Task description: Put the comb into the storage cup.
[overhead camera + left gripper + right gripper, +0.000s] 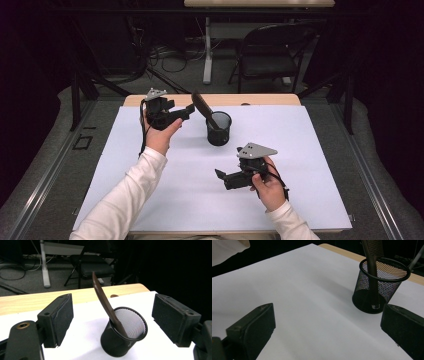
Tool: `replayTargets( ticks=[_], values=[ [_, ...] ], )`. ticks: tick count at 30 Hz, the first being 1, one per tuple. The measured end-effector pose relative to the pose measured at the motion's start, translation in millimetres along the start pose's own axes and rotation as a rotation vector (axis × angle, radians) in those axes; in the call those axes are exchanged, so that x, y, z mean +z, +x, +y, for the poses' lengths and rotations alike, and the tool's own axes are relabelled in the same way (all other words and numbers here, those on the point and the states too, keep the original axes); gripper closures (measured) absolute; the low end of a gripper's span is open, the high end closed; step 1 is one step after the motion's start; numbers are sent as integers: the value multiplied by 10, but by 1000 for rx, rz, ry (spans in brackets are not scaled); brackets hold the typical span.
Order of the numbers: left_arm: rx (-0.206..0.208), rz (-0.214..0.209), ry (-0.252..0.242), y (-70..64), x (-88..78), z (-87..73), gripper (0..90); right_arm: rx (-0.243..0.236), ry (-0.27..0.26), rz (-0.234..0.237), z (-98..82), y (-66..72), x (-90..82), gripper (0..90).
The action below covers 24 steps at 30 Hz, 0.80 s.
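Now the left gripper (190, 109) hangs just beside the top of the comb (202, 105), jaws spread wide with nothing between the pads. In the left gripper view the two black pads (62, 315) stand clear on either side of the comb (102, 297), so it looks like a release, and a clean one. The comb is a dark brown one, resting handle-down in the black mesh cup (219, 129) and leaning back toward the left gripper over the rim. The cup sits upright on the white sheet (310, 165), near the far edge of the table (270, 99).

Over on the other side, the right gripper (220, 174) is low over the sheet, well apart from the cup, its jaws open and empty too. From its own view the cup (379, 287) shows up ahead and to the right, comb standing inside it.

So, how to finish this well? I'd say the step is letting go and backing out. The comb leans toward the left gripper, so the safe way out is straight back along the line the jaws point, keeping them wide, not sweeping sideways across the comb's top. A nudge on that long lever could tip the light cup over. The right gripper is best kept where it is, out of the way, ready to steady the cup if it rocks.
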<state>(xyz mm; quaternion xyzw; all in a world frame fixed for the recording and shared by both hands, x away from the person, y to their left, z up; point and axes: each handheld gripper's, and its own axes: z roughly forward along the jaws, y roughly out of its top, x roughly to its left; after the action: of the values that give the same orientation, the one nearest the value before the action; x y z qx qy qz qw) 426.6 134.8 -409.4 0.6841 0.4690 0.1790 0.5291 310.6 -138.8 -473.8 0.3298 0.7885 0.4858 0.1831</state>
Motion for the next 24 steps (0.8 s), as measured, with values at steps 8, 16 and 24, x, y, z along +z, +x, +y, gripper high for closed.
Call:
replayTargets(
  ticks=[8, 16, 24],
  values=[
    [82, -59, 22, -60, -147, -12, 158, -1, -3, -2, 4, -4, -5, 0],
    [128, -110, 39, -130, -294, -37, 159, 0, -9, -3, 14, -7, -21, 0],
    [157, -143, 33, -167, -444, -59, 161, 6, -17, -3, 25, -18, -42, 0]
  ],
)
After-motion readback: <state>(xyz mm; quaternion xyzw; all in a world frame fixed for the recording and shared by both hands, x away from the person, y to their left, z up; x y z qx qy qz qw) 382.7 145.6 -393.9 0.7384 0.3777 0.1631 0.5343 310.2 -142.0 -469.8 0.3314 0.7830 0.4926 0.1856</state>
